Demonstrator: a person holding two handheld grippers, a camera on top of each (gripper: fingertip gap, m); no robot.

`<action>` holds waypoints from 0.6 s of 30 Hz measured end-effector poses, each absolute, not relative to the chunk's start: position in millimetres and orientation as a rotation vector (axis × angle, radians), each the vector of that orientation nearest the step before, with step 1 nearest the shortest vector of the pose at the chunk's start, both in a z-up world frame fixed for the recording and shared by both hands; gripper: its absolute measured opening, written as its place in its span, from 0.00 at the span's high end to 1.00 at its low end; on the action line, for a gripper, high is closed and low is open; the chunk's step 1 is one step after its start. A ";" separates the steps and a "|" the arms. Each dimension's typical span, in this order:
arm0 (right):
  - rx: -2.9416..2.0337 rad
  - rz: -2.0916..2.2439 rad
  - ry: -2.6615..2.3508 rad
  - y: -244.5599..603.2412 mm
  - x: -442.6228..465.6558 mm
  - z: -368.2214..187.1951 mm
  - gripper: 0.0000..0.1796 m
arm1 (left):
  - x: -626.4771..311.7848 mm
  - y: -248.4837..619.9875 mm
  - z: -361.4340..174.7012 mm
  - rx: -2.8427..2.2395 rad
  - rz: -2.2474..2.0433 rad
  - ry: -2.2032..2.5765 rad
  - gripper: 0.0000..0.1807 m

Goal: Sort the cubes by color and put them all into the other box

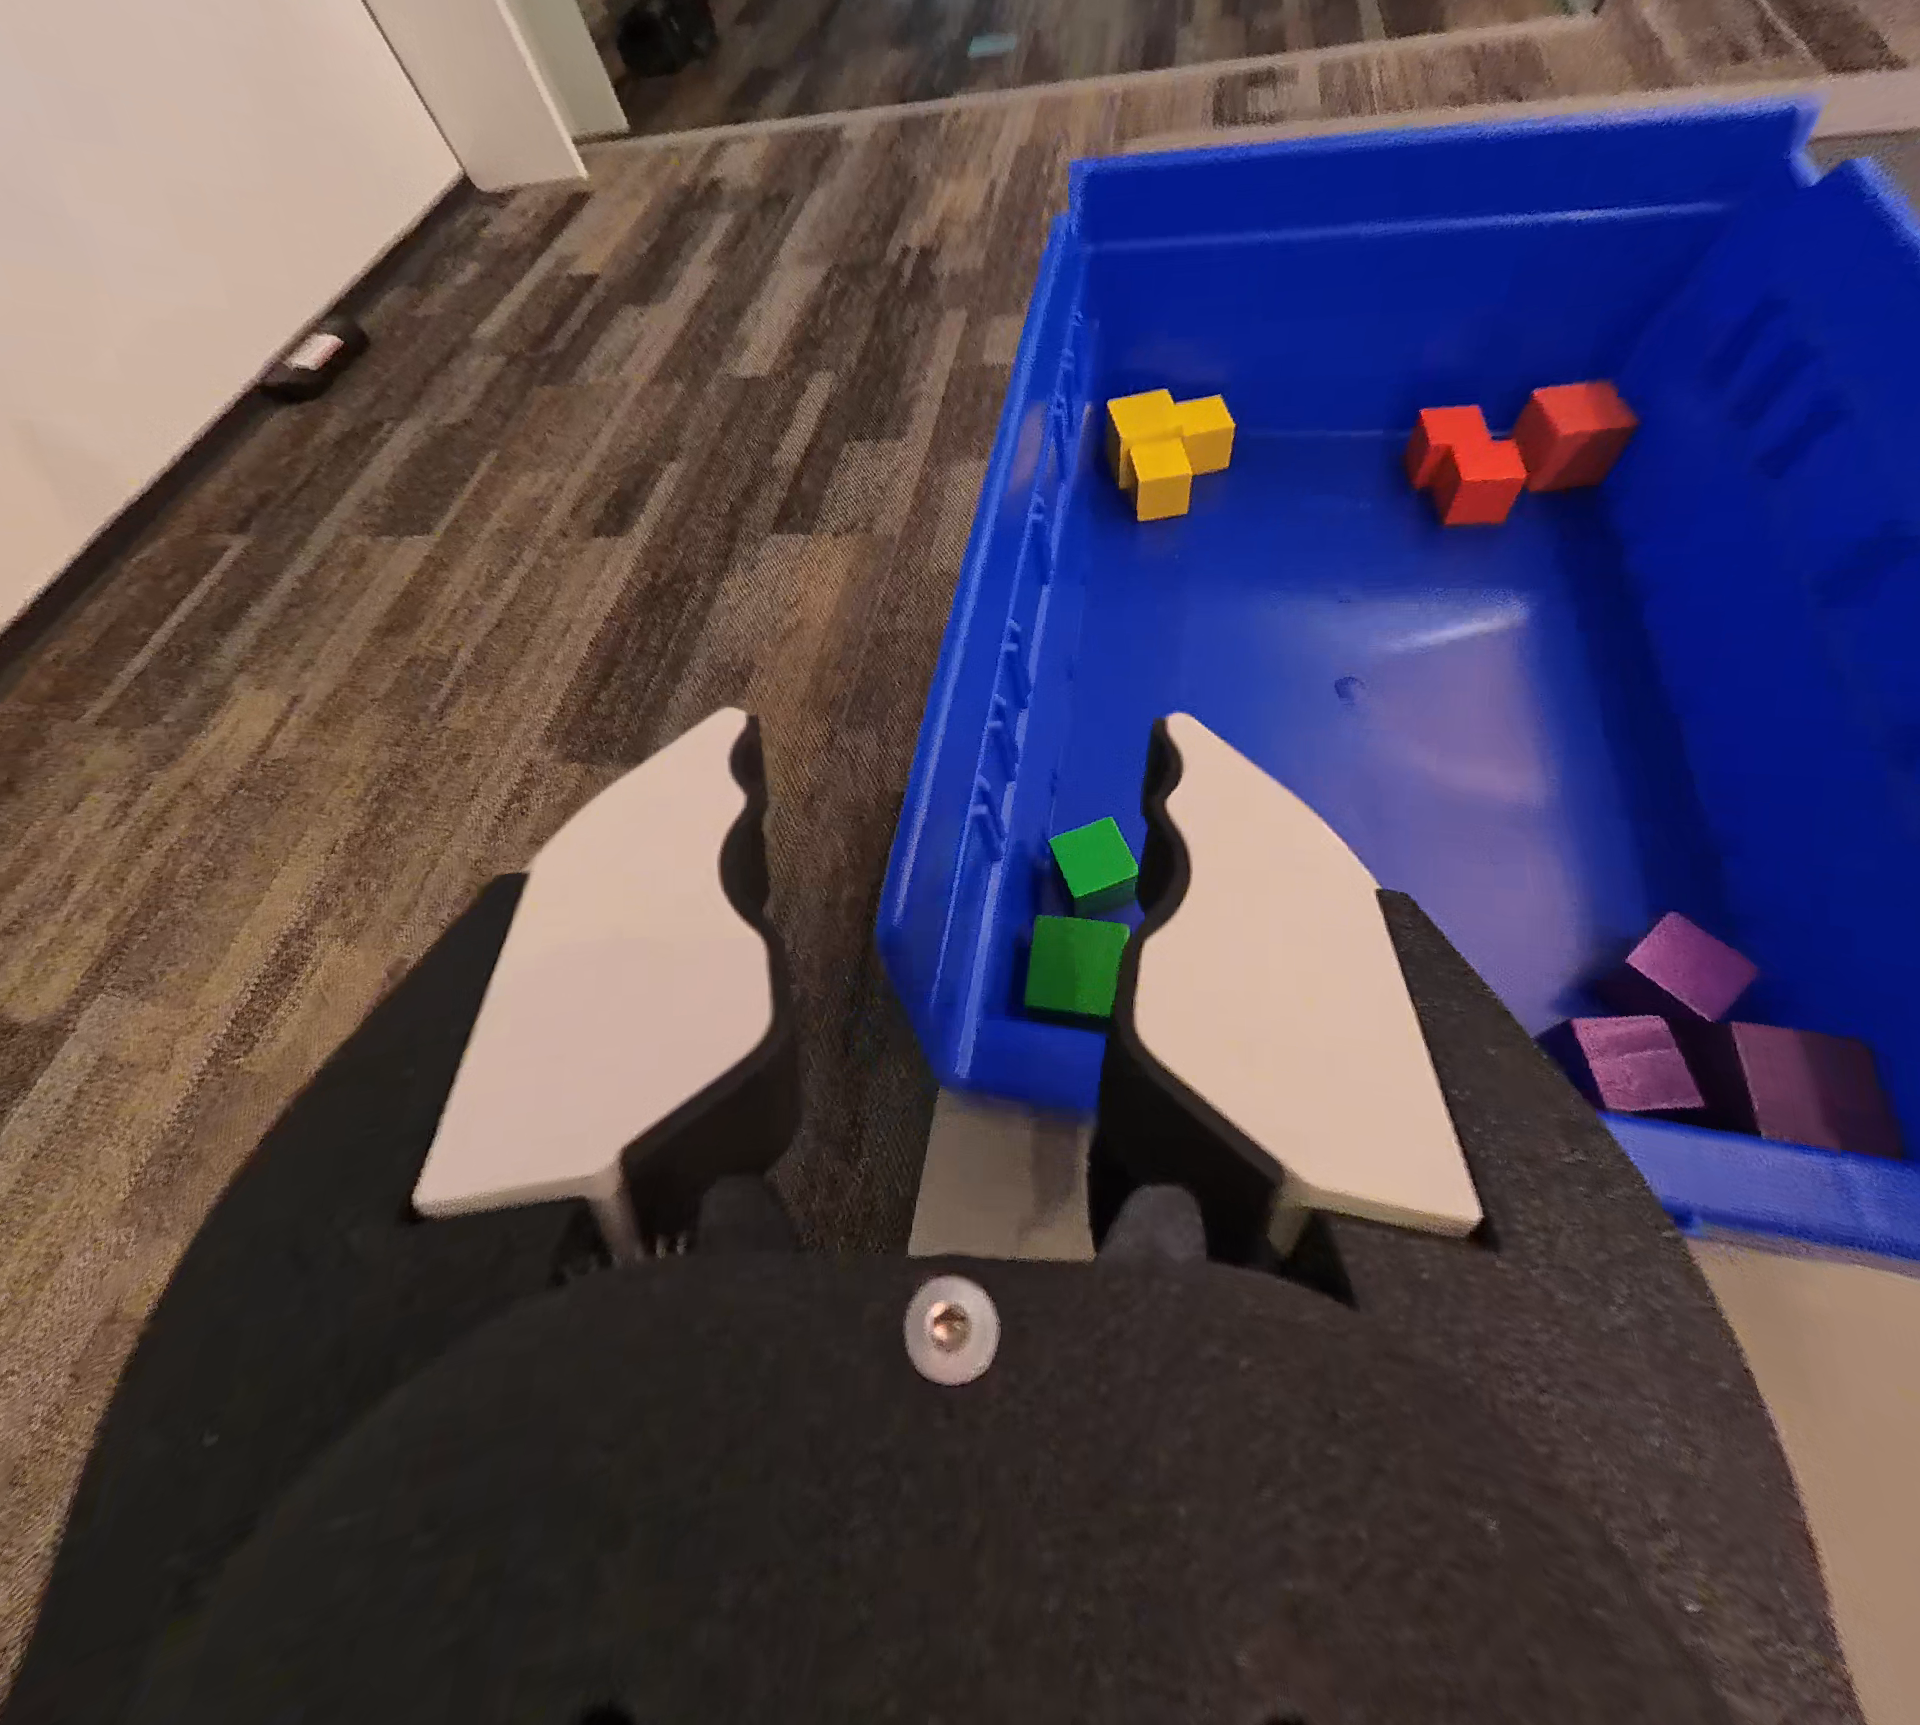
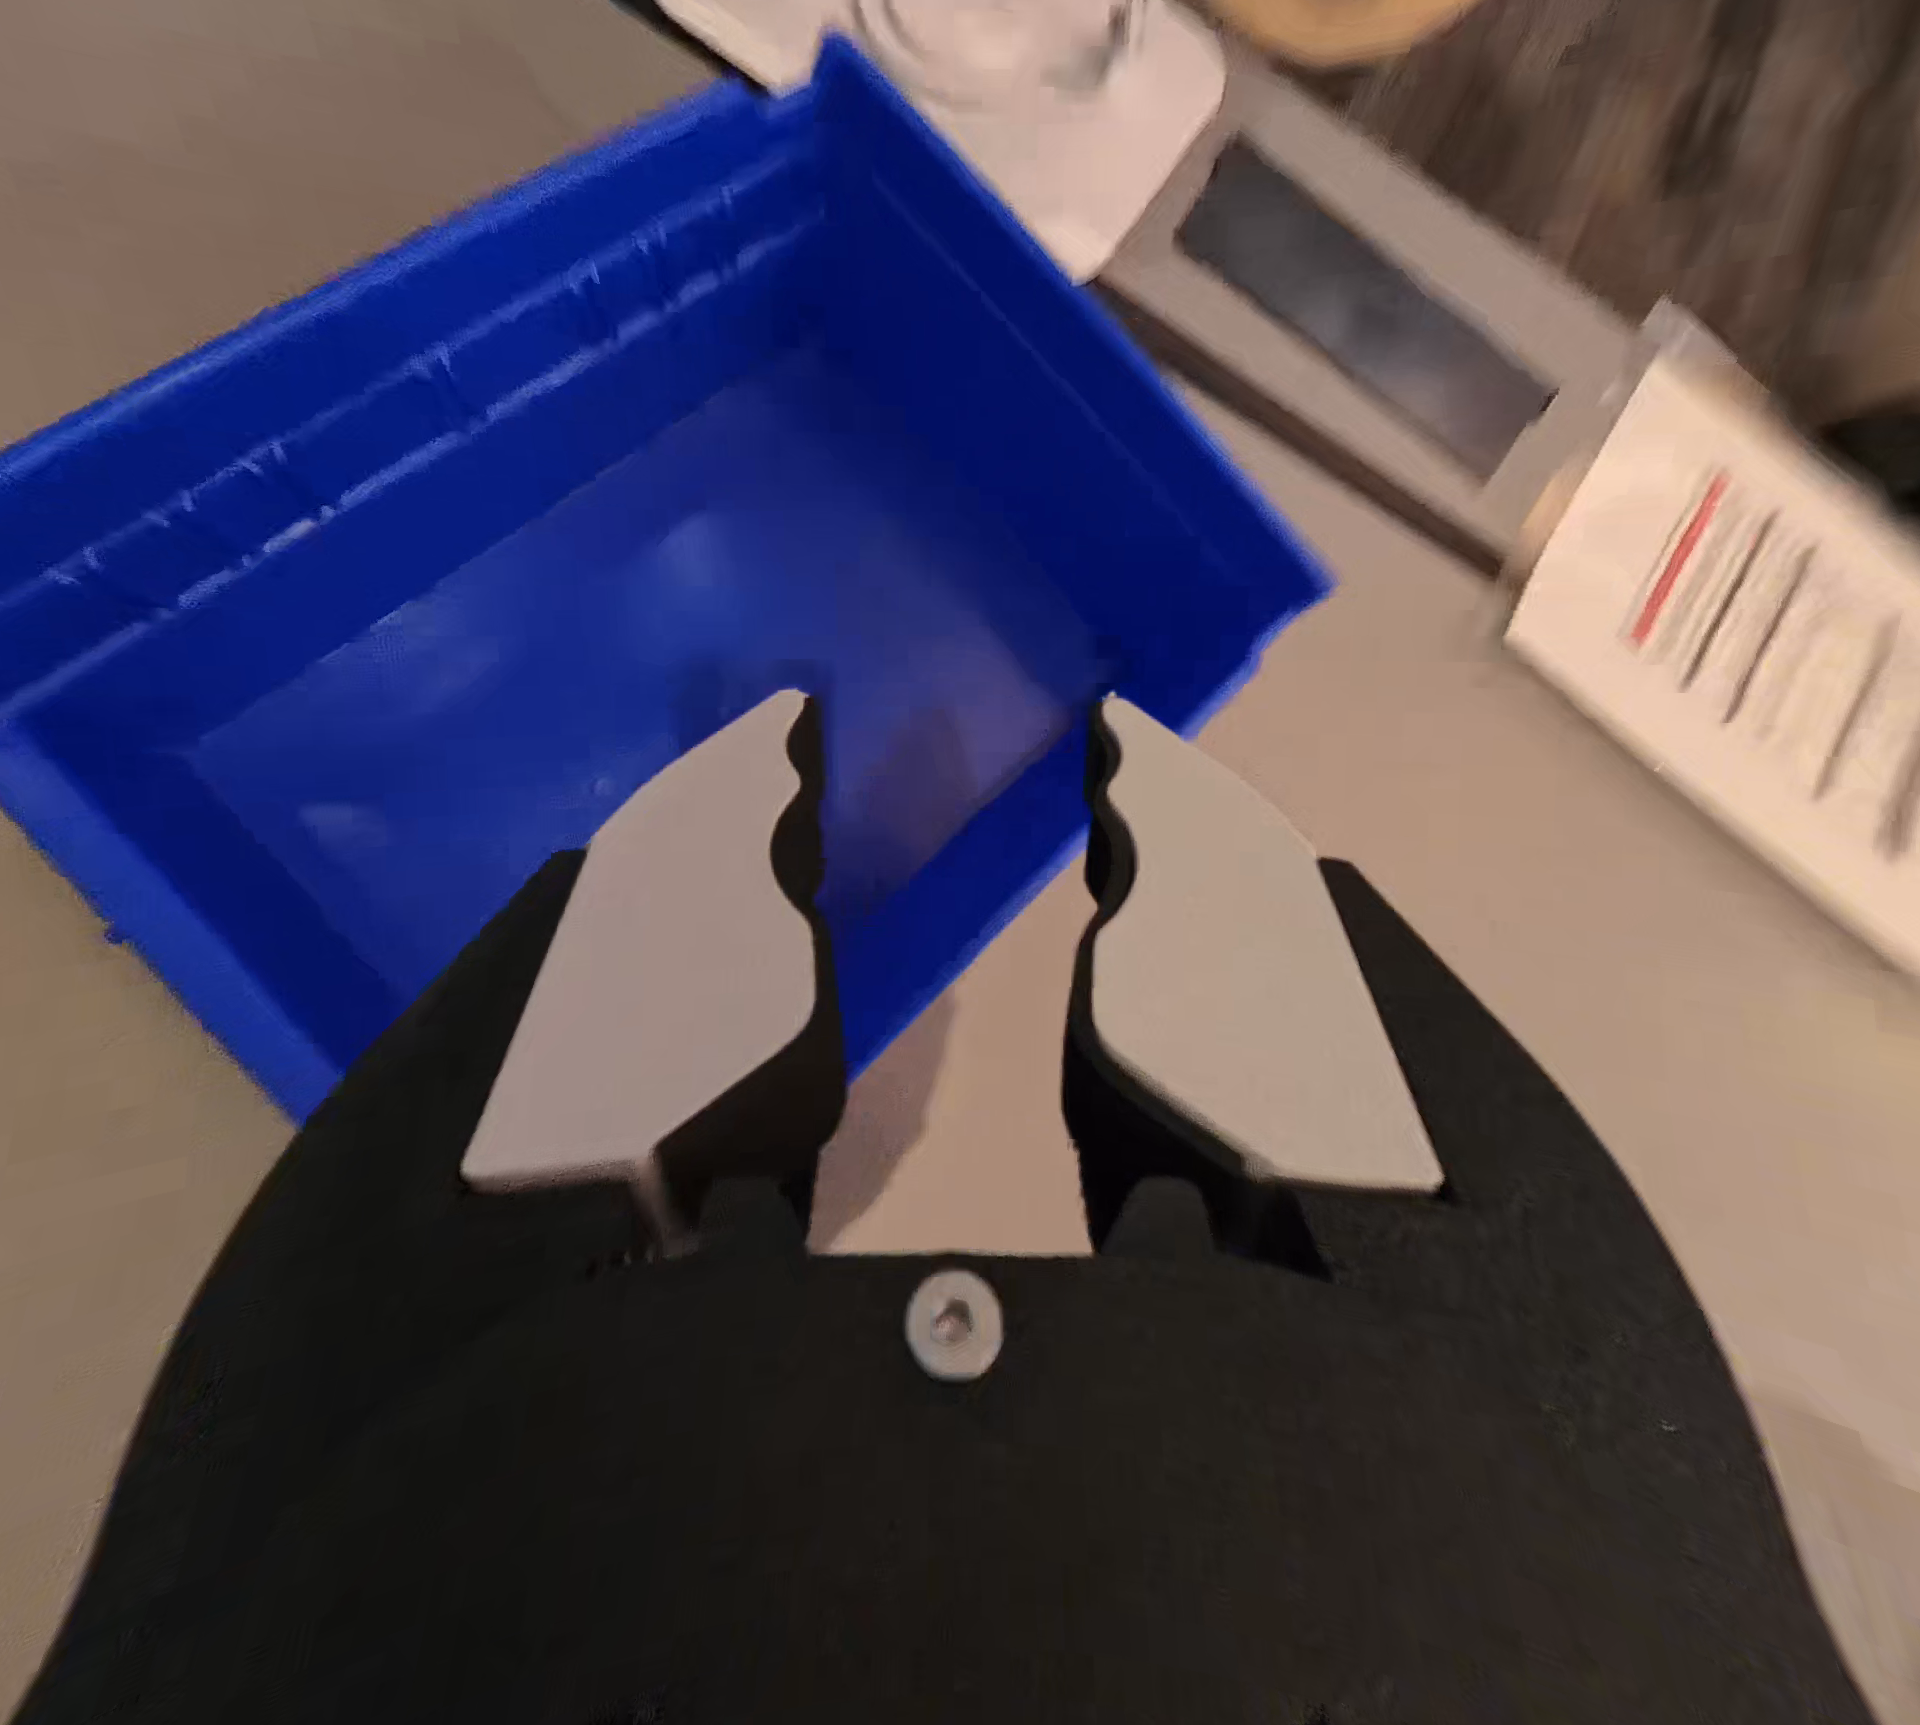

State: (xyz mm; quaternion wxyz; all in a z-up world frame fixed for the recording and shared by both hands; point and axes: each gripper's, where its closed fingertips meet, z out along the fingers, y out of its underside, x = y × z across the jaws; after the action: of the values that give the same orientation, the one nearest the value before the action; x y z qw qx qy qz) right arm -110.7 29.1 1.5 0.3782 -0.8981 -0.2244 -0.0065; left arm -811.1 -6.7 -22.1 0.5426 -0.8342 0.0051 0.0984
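Two blue boxes show, one in each wrist view. In the left wrist view the left gripper [image 1: 956, 725] hangs with its fingers [image 1: 644, 937] spread wide and nothing between them, above the near left corner of the filled box [image 1: 1351, 221], which sits at the edge of the pale surface [image 1: 1829, 1426] with carpeted floor [image 1: 416, 636] to its left. The box's long axis cannot be judged, as its right side is cut off by the frame. Inside it, from left to right: two green cubes [image 1: 1075, 963] in the near left corner, one just behind the other and partly hidden by the right finger; three yellow cubes [image 1: 1169, 449] clustered and touching in the far left corner; three red cubes [image 1: 1507, 454] bunched at the far wall; and three purple cubes [image 1: 1714, 1052] huddled at the near right. Colour groups lie well apart.

In the right wrist view, which is blurred, the right gripper [image 2: 951, 709] holds nothing, its fingers [image 2: 675, 948] parted moderately, over the near right end of the empty box [image 2: 520, 345]. That box lies with its long axis running from near left to far right. Beyond its far corner sits a white pad [image 2: 935, 65] with a clear object on it, and at the right a white carton [image 2: 1745, 688].
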 end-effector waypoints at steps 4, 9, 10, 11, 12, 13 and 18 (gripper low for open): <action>-2.456 0.072 -0.396 3.9 -90.8 -35.6 0.81 | -806.7 -35.9 1.2 -1.862 0.364 -0.005 0.66; -2.550 0.208 -0.221 -8.8 -91.1 -65.1 0.68 | -773.7 -51.9 21.0 -1.784 0.338 -0.038 0.68; -2.571 0.207 -0.208 -9.7 -92.4 -69.1 0.66 | -765.6 -52.3 20.3 -1.802 0.322 -0.036 0.67; -2.594 0.193 -0.196 -9.9 -92.7 -72.9 0.65 | -757.2 -52.3 18.8 -1.821 0.302 -0.033 0.66; -2.615 0.174 -0.188 -9.7 -92.6 -76.5 0.64 | -747.9 -52.1 17.5 -1.835 0.277 -0.029 0.64; -2.635 0.159 -0.188 -9.4 -93.4 -80.0 0.65 | -737.2 -51.9 16.4 -1.844 0.245 -0.019 0.64; -2.717 0.090 -0.214 -7.9 -95.4 -93.5 0.81 | -689.5 -57.1 9.9 -1.861 0.200 0.100 0.65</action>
State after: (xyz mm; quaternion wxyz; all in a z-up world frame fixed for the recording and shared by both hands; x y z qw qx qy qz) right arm -95.4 -7.9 -93.5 0.2059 -0.9750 -0.0768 0.0322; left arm -689.5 -57.1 9.9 0.5921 -0.8001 0.0430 0.0858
